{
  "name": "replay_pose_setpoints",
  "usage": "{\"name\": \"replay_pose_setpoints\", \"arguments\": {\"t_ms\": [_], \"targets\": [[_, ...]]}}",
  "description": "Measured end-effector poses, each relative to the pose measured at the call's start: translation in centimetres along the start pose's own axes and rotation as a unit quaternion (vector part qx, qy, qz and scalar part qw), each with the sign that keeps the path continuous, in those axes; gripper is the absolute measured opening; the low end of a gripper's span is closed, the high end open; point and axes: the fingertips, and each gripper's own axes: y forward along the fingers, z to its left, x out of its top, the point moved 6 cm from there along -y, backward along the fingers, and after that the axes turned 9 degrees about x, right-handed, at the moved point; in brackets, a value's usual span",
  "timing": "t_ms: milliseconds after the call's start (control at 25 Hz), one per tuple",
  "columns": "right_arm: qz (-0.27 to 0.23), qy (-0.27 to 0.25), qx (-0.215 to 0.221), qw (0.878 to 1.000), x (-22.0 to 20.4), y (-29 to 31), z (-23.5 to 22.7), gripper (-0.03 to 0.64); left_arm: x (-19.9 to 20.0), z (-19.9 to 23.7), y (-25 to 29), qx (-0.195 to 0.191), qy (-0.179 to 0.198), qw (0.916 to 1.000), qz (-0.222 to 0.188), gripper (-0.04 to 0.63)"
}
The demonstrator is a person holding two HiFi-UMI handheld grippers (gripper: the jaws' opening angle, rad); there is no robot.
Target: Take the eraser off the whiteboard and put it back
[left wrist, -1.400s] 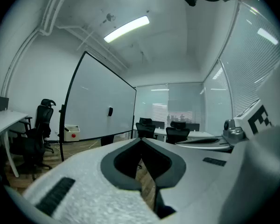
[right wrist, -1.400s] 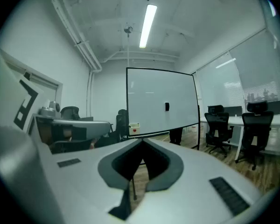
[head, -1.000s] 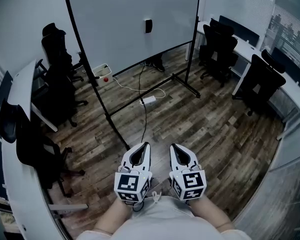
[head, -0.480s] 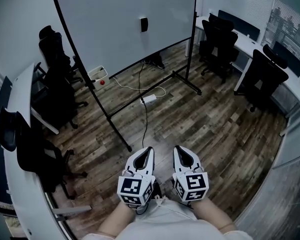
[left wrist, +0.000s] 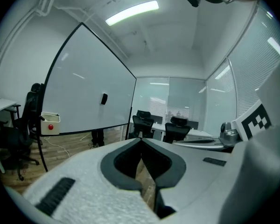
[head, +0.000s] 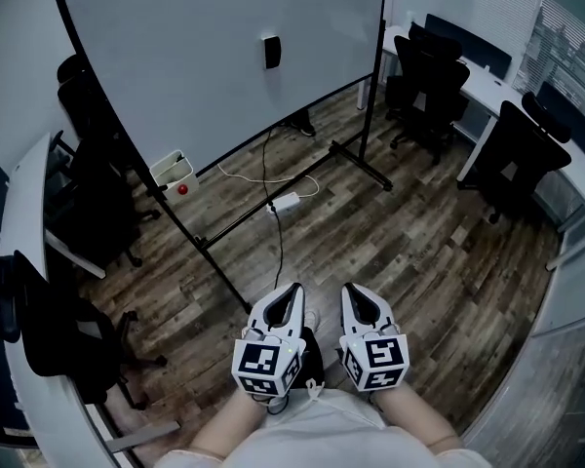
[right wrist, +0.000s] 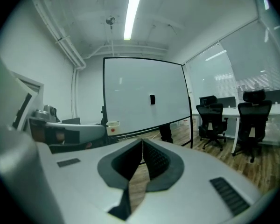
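A small black eraser (head: 271, 52) clings to the large whiteboard (head: 205, 57), which stands on a black wheeled frame across the room. It also shows as a dark block, the eraser (left wrist: 104, 99) (right wrist: 152, 99), in both gripper views. My left gripper (head: 294, 291) and right gripper (head: 349, 292) are held side by side close to my body, far from the board. Both are shut, tips touching, with nothing between the jaws. They point level toward the board.
A white power strip (head: 285, 201) and cables lie on the wood floor under the board's frame (head: 273, 213). A white box with a red button (head: 174, 174) sits at the board's left. Black office chairs (head: 434, 81) and desks (head: 556, 164) line the right and left walls.
I have walked toward the whiteboard: the board and eraser shifted left and grew slightly in the head view. Both grippers stayed shut and side by side.
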Motion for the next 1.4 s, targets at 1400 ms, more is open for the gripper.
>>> {"name": "replay_pose_setpoints", "arguments": {"t_ms": [1400], "targets": [[0.005,-0.047,0.154,0.987,17.7,47.0,-24.6,0.028,15.0,18.9,45.5,0.156,0.003,0.9872,-0.031,0.018]]}}
